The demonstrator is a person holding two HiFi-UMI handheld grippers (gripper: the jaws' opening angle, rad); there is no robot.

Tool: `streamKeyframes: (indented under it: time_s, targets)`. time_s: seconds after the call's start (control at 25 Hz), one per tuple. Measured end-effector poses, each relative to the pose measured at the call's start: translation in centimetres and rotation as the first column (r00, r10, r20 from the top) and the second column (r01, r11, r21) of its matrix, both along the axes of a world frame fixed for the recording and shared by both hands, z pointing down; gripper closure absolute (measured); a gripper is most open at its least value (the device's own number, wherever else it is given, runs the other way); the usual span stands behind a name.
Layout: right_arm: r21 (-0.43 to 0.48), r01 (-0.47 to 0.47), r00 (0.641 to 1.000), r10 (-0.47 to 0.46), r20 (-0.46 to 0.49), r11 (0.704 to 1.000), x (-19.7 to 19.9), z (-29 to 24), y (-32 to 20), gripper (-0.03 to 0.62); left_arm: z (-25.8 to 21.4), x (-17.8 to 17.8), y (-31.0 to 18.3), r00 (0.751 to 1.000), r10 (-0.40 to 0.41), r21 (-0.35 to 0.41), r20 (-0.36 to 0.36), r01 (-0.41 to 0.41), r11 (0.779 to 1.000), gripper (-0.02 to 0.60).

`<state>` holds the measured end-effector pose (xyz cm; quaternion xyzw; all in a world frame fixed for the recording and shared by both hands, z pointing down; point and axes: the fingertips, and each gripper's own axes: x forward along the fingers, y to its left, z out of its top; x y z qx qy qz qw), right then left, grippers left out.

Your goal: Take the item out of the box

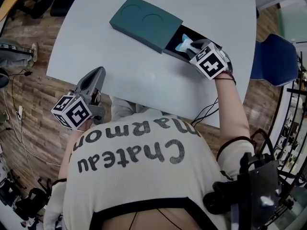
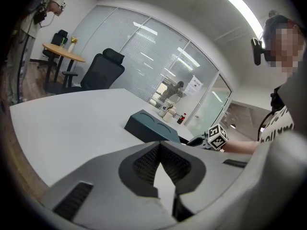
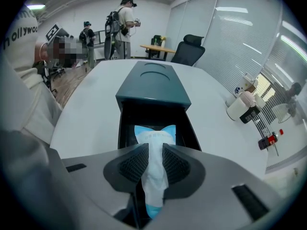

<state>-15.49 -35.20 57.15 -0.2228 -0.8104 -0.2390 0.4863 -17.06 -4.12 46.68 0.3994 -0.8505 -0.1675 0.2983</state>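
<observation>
A dark teal box (image 1: pixel 146 23) lies on the white table (image 1: pixel 129 75), its black inner drawer (image 3: pixel 187 128) slid out toward me. A white and light-blue soft packet (image 3: pixel 152 164) sits over the open drawer, and my right gripper (image 3: pixel 153 164) is shut on it, the packet squeezed between the pads. From the head view the packet (image 1: pixel 183 42) pokes out just ahead of the right gripper (image 1: pixel 194 49). My left gripper (image 1: pixel 93 80) hovers at the table's near left edge, shut and empty. In the left gripper view the box (image 2: pixel 151 126) lies ahead.
Cups and a small red-capped bottle (image 3: pixel 268 140) stand at the table's far side (image 3: pixel 242 104). A blue chair (image 1: pixel 271 59) is at the right of the table. Black office chairs (image 2: pixel 100 71) and people stand beyond the table.
</observation>
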Motion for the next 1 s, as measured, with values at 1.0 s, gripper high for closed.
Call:
streamKeyframes:
  time_s: [1.0]
  targets:
    - [-0.047,-0.040,0.999,0.039,-0.028,0.998,-0.22,-0.16,-0.15,0.580,0.33,0.70,-0.20,1.000,-0.019,0.008,0.008,0.019,1.000,0.594]
